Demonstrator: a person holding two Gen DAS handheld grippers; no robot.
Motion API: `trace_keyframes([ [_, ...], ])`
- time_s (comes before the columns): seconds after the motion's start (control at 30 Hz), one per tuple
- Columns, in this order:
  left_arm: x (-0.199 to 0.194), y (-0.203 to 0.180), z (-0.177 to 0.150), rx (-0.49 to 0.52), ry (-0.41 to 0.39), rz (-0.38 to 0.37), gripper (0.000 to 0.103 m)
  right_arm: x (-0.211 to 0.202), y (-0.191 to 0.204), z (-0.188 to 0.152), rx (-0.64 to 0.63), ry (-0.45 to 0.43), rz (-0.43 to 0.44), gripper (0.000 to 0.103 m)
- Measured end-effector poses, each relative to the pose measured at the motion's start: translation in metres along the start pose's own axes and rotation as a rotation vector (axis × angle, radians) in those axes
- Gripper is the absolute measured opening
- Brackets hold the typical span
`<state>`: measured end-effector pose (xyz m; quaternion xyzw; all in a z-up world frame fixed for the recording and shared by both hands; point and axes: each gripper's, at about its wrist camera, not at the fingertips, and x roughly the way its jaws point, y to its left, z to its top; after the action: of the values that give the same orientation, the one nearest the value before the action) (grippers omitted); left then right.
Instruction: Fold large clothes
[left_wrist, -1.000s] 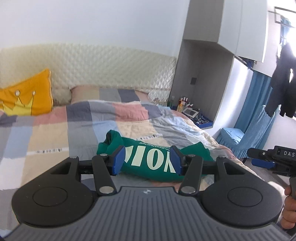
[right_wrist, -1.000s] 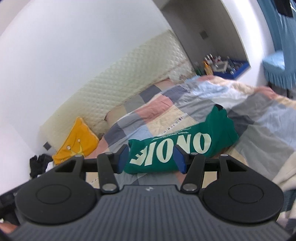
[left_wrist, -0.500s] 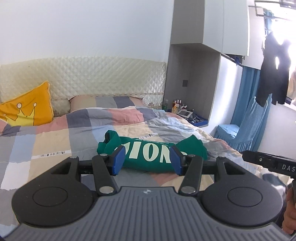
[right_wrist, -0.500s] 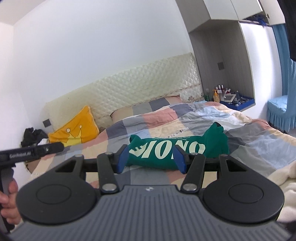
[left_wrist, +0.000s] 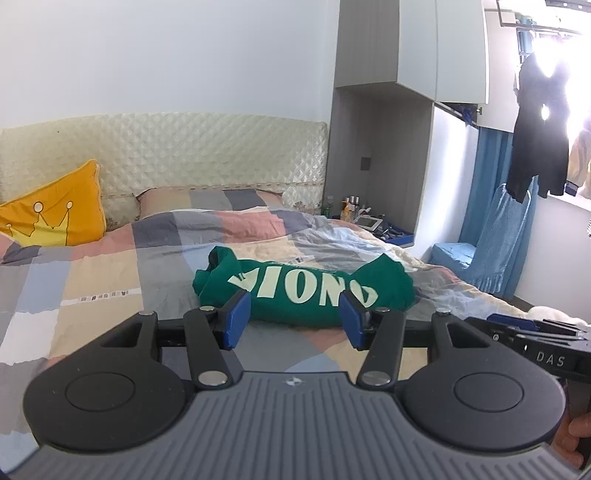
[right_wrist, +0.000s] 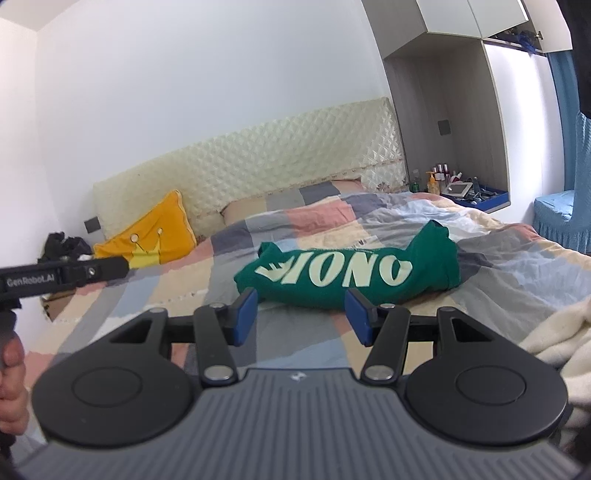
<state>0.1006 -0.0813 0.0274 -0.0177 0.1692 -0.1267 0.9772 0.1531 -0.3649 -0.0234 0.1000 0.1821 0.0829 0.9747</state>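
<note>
A green garment with large pale letters lies folded into a long bundle on the patchwork bed cover. It also shows in the right wrist view. My left gripper is open and empty, held above the bed's near side, short of the bundle. My right gripper is open and empty too, also short of the bundle. Each gripper's body shows at the edge of the other's view.
A yellow crown cushion leans on the quilted headboard. A bedside niche holds bottles. A blue-covered chair and hanging dark clothes are at the right. A cream blanket lies at the bed's near right.
Both grippers have drawn back and levelled, so the green bundle sits farther away. The bundle has not moved. Both stay open.
</note>
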Motion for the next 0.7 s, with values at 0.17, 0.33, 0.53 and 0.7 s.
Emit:
trace_keyframes([
  [0.17, 0.014, 0.007, -0.013, 0.000, 0.012, 0.002, 0.059, 0.006, -0.004, -0.011, -0.010, 0.015, -0.027, 0.057],
  [0.33, 0.030, 0.015, -0.026, -0.016, 0.036, -0.018, 0.059, 0.010, -0.005, -0.015, -0.011, 0.023, -0.041, 0.057],
  [0.53, 0.044, 0.024, -0.035, -0.035, 0.050, -0.028, 0.059, 0.017, -0.006, -0.024, -0.002, 0.030, -0.058, 0.057],
  [0.7, 0.054, 0.030, -0.043, -0.079, 0.075, -0.062, 0.059, 0.023, -0.002, -0.027, -0.020, 0.022, -0.087, 0.057],
])
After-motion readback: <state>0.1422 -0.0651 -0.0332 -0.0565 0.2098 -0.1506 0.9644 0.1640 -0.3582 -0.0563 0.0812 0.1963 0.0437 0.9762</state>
